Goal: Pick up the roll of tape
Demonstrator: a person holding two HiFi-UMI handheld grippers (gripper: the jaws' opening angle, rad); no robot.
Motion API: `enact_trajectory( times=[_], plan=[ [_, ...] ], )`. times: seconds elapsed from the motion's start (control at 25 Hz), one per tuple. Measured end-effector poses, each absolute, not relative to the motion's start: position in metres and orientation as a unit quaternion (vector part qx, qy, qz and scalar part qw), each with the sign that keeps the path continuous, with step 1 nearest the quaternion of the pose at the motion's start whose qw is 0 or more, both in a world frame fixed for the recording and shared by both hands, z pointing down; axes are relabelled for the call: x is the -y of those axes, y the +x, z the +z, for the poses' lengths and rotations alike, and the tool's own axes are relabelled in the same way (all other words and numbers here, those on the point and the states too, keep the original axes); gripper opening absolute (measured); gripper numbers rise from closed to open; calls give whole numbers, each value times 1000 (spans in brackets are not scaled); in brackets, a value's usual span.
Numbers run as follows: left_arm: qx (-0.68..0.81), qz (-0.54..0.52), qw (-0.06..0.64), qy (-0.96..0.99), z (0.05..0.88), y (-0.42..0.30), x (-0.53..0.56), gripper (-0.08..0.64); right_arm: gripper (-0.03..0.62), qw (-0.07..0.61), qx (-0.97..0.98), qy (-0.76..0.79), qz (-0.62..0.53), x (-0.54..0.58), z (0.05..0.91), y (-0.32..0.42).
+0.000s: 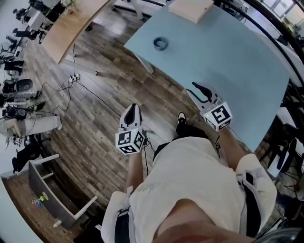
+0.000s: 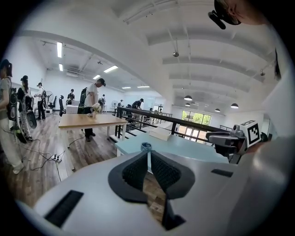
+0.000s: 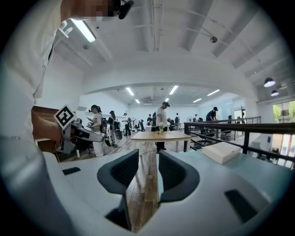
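1. Head view shows the task barely begun: the roll of tape [image 1: 160, 43] lies flat on the light-blue table [image 1: 228, 61], near its far left corner, untouched and well apart from both grippers
2. The left gripper [image 1: 134, 110] is held over the wooden floor, short of the table's near edge. In the left gripper view its jaws are drawn close, with only a thin slit between them and nothing in it, and the tape shows far off, in line with that slit
3. The right gripper [image 1: 202, 90] hovers over the table's near edge. In the right gripper view its jaws stand clearly spread and empty, pointing across the room, and the tape does not show there
4. Nothing of the pick appears done. What is left, as I judge it, is the whole of it: reach to the far left corner, spread the jaws around the roll's wall, close and lift. The left gripper looks better aimed but would need to spread first
5. Count: one roll of tape, two grippers, one flat box [image 1: 190, 8] at the table's far edge, and one wooden table [image 1: 71, 23] further left
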State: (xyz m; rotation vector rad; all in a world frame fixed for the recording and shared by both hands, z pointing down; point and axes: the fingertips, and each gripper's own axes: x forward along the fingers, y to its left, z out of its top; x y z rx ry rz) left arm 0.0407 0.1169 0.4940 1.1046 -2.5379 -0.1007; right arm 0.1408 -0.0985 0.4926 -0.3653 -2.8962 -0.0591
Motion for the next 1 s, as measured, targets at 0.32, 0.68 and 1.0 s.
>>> enact_trajectory(
  times=[0.32,0.68,1.0],
  plan=[
    [902,-45,186,387,492,3,-111,38,141,116,982,-148,-14,94,489,88],
    [892,-69,171,412,490,-72,-117,38,141,124,985,-116,-31,94,490,25],
    [873,-49,147,462,477,-149,-133,38,143,141,987,-63,-44,76,480,-35]
  ],
)
